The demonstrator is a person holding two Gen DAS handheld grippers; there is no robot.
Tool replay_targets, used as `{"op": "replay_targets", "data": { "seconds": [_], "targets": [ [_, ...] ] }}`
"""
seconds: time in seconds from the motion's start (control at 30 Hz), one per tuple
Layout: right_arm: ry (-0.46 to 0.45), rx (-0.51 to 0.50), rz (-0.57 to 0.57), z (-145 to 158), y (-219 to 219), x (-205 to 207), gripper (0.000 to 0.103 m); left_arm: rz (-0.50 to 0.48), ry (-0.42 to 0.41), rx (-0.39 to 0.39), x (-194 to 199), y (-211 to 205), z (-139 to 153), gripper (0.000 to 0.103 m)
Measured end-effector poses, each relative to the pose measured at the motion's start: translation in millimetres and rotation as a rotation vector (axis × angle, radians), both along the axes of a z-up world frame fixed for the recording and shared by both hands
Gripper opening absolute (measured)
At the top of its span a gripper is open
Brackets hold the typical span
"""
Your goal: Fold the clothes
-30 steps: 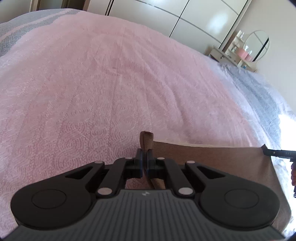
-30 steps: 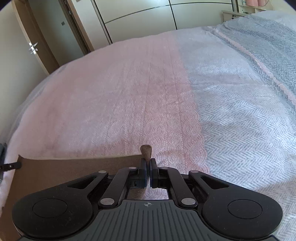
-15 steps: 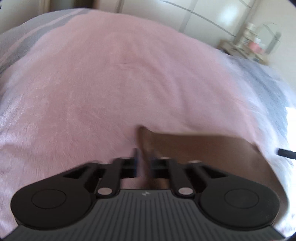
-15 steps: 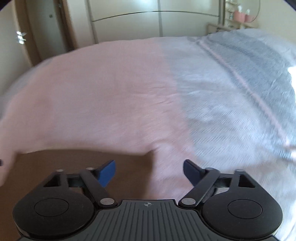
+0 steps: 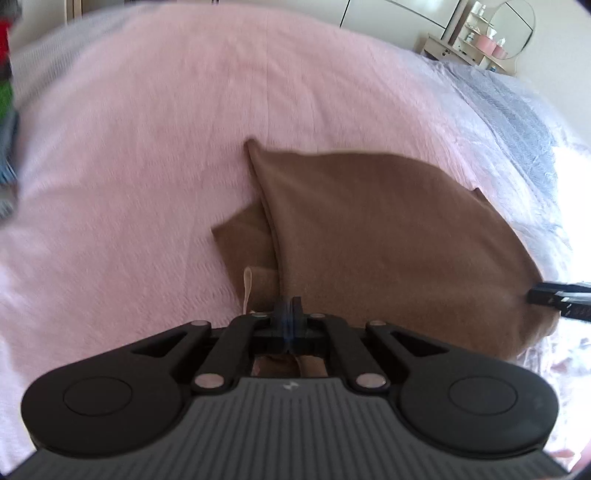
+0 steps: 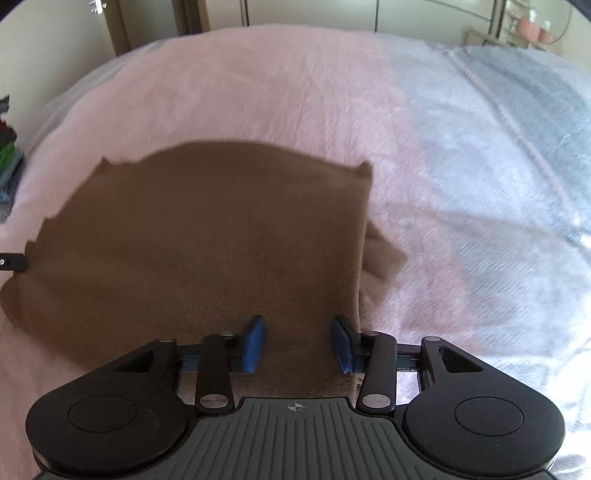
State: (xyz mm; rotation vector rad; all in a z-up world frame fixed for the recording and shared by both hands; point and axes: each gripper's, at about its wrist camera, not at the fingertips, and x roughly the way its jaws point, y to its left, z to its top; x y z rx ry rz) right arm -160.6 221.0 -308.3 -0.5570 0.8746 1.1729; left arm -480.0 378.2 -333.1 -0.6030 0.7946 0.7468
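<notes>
A brown garment lies folded on the pink bedspread, with a lower layer poking out at its left side. My left gripper is shut, and the top layer's left edge runs straight into its closed fingers. The right wrist view shows that gripper's fingertip meeting the same edge. My right gripper hovers over the garment near its right edge. Its jaws are closing with cloth below them, but the blue pads press on nothing. Its fingertip shows at the right in the left wrist view.
The bedspread turns grey-blue to the right. A dressing table with a round mirror and white wardrobe doors stand beyond the bed. Coloured clothes lie at the far left edge.
Both grippers have drawn back toward me. The right gripper opened and let go of its corner. The garment's far corners now lie on the bed well ahead of both grippers.
</notes>
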Motion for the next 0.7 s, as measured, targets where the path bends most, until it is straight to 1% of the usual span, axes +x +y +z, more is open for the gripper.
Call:
{"op": "replay_targets", "data": {
  "seconds": [0.07, 0.1, 0.13, 0.17, 0.2, 0.23, 0.3, 0.33, 0.37, 0.4, 0.43, 0.47, 0.5, 0.63, 0.7],
  "targets": [
    [0.014, 0.044, 0.002, 8, -4, -7, 0.044, 0.015, -0.033, -0.013, 1, -11, 6, 0.001],
    [0.021, 0.044, 0.007, 5, -5, -11, 0.044, 0.025, -0.028, -0.030, 3, -16, 2, 0.002],
    [0.019, 0.020, 0.009, -4, -6, -14, 0.044, 0.037, -0.005, -0.055, 6, -19, -6, 0.004],
    [0.012, -0.011, 0.010, -14, -5, -16, 0.044, 0.061, 0.038, -0.079, 8, -22, -14, 0.003],
    [0.005, -0.037, 0.005, -19, -4, -17, 0.044, 0.092, 0.072, -0.094, 9, -25, -17, 0.002],
    [0.005, -0.038, -0.003, -16, -5, -19, 0.044, 0.120, 0.080, -0.099, 8, -29, -13, 0.002],
    [0.016, -0.048, -0.015, -3, -9, -21, 0.044, 0.157, 0.110, -0.088, 10, -37, 5, 0.003],
    [0.024, -0.055, -0.021, 6, -12, -22, 0.047, 0.172, 0.131, -0.081, 11, -42, 14, 0.006],
    [0.032, -0.062, -0.026, 15, -14, -22, 0.054, 0.188, 0.153, -0.079, 13, -47, 24, 0.017],
    [0.040, -0.068, -0.033, 24, -19, -24, 0.079, 0.206, 0.179, -0.084, 14, -52, 35, 0.024],
    [0.049, -0.073, -0.044, 33, -27, -26, 0.086, 0.217, 0.191, -0.093, 14, -59, 46, 0.026],
    [0.062, -0.075, -0.050, 41, -35, -28, 0.086, 0.221, 0.186, -0.105, 12, -68, 57, 0.028],
    [0.082, -0.076, -0.049, 49, -44, -30, 0.086, 0.225, 0.186, -0.116, 10, -79, 68, 0.032],
    [0.178, -0.145, -0.062, 72, -76, -39, 0.086, 0.242, 0.214, -0.135, 13, -123, 103, 0.038],
    [0.202, -0.165, -0.053, 83, -89, -41, 0.086, 0.237, 0.234, -0.142, 13, -145, 115, 0.040]
  ]
}}
